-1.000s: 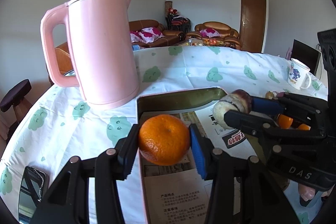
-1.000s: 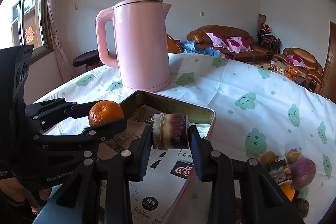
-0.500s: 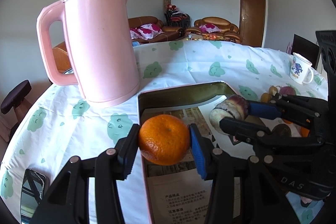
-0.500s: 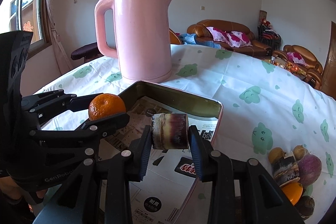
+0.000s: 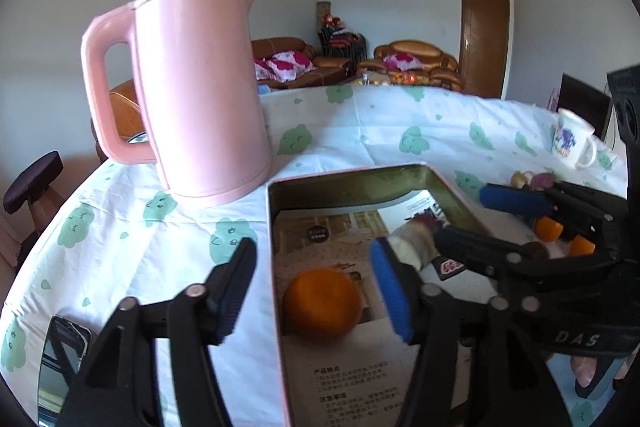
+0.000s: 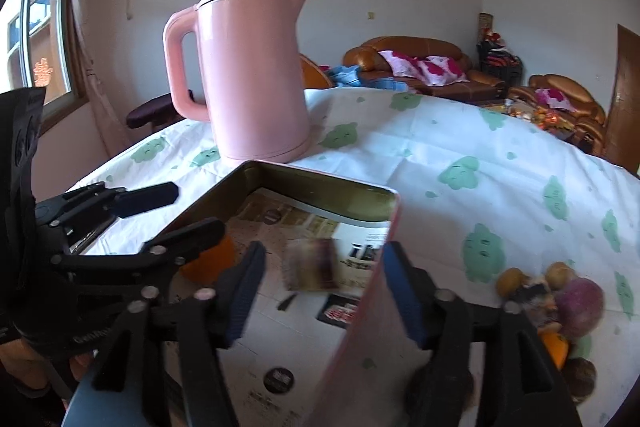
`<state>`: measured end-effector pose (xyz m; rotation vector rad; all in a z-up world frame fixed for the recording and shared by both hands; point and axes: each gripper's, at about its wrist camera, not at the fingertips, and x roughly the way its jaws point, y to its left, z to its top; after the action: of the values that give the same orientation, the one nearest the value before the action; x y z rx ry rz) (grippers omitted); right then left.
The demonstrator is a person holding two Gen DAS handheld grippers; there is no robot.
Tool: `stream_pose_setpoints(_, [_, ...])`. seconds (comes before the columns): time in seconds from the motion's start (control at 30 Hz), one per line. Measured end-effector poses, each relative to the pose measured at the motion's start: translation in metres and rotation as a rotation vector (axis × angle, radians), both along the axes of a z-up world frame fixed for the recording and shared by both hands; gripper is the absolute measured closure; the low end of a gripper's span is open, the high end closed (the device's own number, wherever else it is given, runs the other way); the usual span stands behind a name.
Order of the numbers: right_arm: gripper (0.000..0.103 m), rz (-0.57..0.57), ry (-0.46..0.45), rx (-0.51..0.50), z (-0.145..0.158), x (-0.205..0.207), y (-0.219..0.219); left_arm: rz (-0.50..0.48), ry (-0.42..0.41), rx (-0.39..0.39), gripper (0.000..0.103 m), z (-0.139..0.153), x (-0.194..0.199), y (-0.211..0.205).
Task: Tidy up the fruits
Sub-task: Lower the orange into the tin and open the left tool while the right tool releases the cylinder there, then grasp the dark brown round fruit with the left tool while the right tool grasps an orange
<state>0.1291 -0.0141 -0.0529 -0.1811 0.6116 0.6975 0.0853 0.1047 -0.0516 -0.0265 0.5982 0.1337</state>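
- Clearly, the left gripper (image 5: 316, 285) is opening; the orange (image 5: 322, 303) lies blurred in the tin tray (image 5: 348, 181), free of its pads.
- Likewise the right gripper (image 6: 324, 291) is opening at lower centre; the sugarcane piece (image 6: 311, 270) is smeared between its jaws.
- Lower right, the fruit pile (image 6: 560, 311) is partly cut off.

The left gripper (image 5: 314, 287) fills the lower middle of its own wrist view, angled downward, its jaws opening, with the pads clear of the orange lying between and below them. The right gripper (image 6: 322, 291) sits low and central in its own view, likewise tilted down, jaws opening, pads touching nothing. Each gripper shows in the other's view. A bit of hand (image 5: 586, 373) shows at the lower right of the left view.
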Motion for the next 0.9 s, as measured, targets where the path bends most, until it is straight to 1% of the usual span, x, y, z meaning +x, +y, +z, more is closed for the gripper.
stream_pose_setpoints(0.03, [0.036,-0.001,0.000,0.010,0.003,-0.002,-0.005,0.001,-0.016,-0.007,0.027,0.002,-0.004,-0.001])
stream_pose_setpoints(0.07, [0.036,-0.008,0.000,0.019,0.006,-0.005,-0.012,0.000,-0.032,-0.012,0.023,0.004,-0.008,-0.002])
stream_pose_setpoints(0.17, [0.036,-0.042,-0.015,0.028,0.013,-0.015,-0.037,-0.021,-0.076,-0.022,0.022,0.010,-0.022,-0.014])
stream_pose_setpoints(0.23, [0.035,-0.082,-0.034,0.016,0.017,-0.022,-0.057,-0.034,-0.093,-0.031,0.019,0.012,-0.028,-0.022])
stream_pose_setpoints(0.33, [0.035,-0.177,-0.068,0.002,0.021,-0.033,-0.096,-0.062,-0.107,-0.044,0.019,0.014,-0.032,-0.037])
stream_pose_setpoints(0.4, [0.035,-0.266,-0.083,-0.016,0.019,-0.039,-0.123,-0.085,-0.111,-0.053,0.019,0.015,-0.033,-0.050])
stream_pose_setpoints(0.43, [0.035,-0.290,-0.084,-0.023,0.019,-0.040,-0.130,-0.095,-0.113,-0.055,0.019,0.015,-0.034,-0.055])
stream_pose_setpoints(0.5, [0.036,-0.357,-0.062,-0.040,0.012,-0.040,-0.148,-0.131,-0.113,-0.055,0.019,0.016,-0.035,-0.071])
stream_pose_setpoints(0.53, [0.036,-0.372,-0.044,-0.041,0.009,-0.038,-0.154,-0.143,-0.111,-0.051,0.019,0.016,-0.035,-0.078])
stream_pose_setpoints(0.67, [0.036,-0.407,0.017,-0.048,-0.005,-0.027,-0.164,-0.202,-0.092,-0.031,0.019,0.013,-0.028,-0.106])
stream_pose_setpoints(0.73, [0.036,-0.403,0.045,-0.041,-0.009,-0.023,-0.170,-0.214,-0.084,-0.022,0.019,0.011,-0.026,-0.115])
stream_pose_setpoints(0.8, [0.036,-0.405,0.052,-0.046,-0.011,-0.026,-0.171,-0.222,-0.075,-0.018,0.019,0.009,-0.023,-0.123])
stream_pose_setpoints(0.83, [0.037,-0.400,0.061,-0.050,-0.012,-0.026,-0.169,-0.224,-0.070,-0.017,0.019,0.008,-0.021,-0.125])
stream_pose_setpoints(0.87, [0.045,-0.391,0.075,-0.057,-0.014,-0.024,-0.168,-0.226,-0.064,-0.016,0.019,0.008,-0.019,-0.127])
stream_pose_setpoints(0.9, [0.050,-0.389,0.085,-0.061,-0.016,-0.025,-0.168,-0.230,-0.058,-0.015,0.019,0.007,-0.017,-0.130])
